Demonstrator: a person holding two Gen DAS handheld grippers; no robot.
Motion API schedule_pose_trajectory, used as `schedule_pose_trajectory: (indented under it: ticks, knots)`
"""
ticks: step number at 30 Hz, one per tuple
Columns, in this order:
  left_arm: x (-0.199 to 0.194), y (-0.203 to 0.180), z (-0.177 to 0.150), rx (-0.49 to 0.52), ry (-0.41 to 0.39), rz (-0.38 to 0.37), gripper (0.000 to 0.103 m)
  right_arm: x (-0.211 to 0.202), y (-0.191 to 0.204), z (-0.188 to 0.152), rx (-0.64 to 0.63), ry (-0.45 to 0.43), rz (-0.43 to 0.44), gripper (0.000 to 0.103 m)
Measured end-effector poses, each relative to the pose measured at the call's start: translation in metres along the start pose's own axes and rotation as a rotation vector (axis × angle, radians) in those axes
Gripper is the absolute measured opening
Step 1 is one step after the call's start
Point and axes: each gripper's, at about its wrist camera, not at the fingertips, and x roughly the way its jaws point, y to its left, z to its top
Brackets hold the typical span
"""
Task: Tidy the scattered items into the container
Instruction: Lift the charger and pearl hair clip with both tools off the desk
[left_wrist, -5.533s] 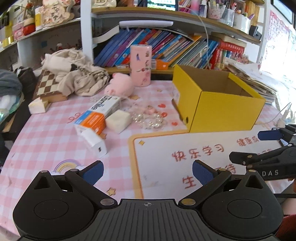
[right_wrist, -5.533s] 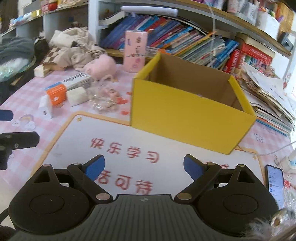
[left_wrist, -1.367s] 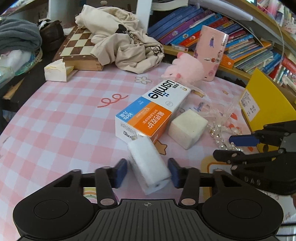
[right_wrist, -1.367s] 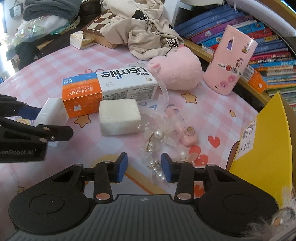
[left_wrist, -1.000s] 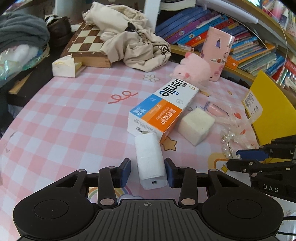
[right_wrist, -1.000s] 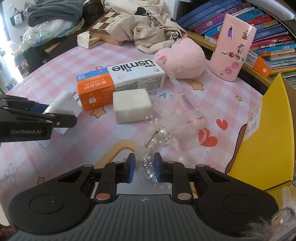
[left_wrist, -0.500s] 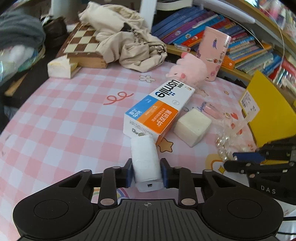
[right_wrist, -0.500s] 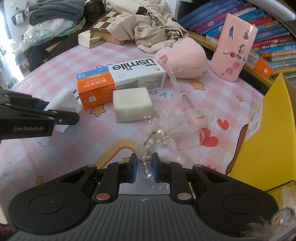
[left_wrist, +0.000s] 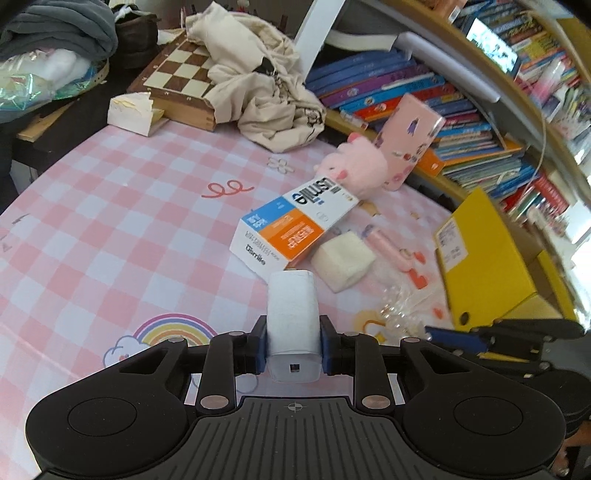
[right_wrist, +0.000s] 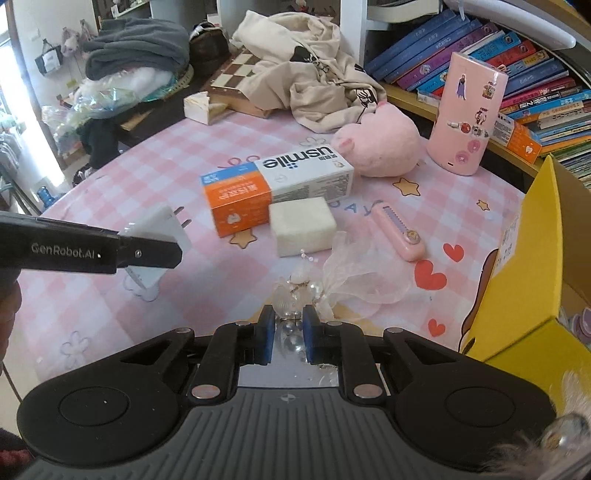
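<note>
My left gripper (left_wrist: 291, 341) is shut on a white plug charger (left_wrist: 292, 317), lifted off the pink checked cloth; the right wrist view shows the charger (right_wrist: 157, 232) with its prongs pointing right. My right gripper (right_wrist: 288, 332) is shut on a pearl and ribbon hair ornament (right_wrist: 347, 280), whose gauze trails to the right. On the cloth lie the orange and white toothpaste box (right_wrist: 273, 186), a cream sponge block (right_wrist: 303, 225) and a small pink comb (right_wrist: 400, 236). The yellow cardboard box (right_wrist: 528, 280) stands open at the right.
A pink plush toy (right_wrist: 376, 147) and a pink sticker-covered case (right_wrist: 467, 110) stand near the bookshelf (right_wrist: 480, 44). A beige garment (right_wrist: 310, 77) lies over a chessboard (left_wrist: 177, 74) at the back. A torn white carton (left_wrist: 131, 110) sits at the far left edge.
Both grippers closed, the left on the charger and the right on the pearl ornament, then rose a little. The charger and the ornament have come off the cloth.
</note>
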Motion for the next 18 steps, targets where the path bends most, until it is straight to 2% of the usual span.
schedule_pose_trajectory:
  ticks: [18]
  knots:
    - [-0.056, -0.004, -0.027, 0.021, -0.044, -0.052, 0.025, -0.044, 0.04, -0.029, 0.009, -0.057, -0.014, 0.015]
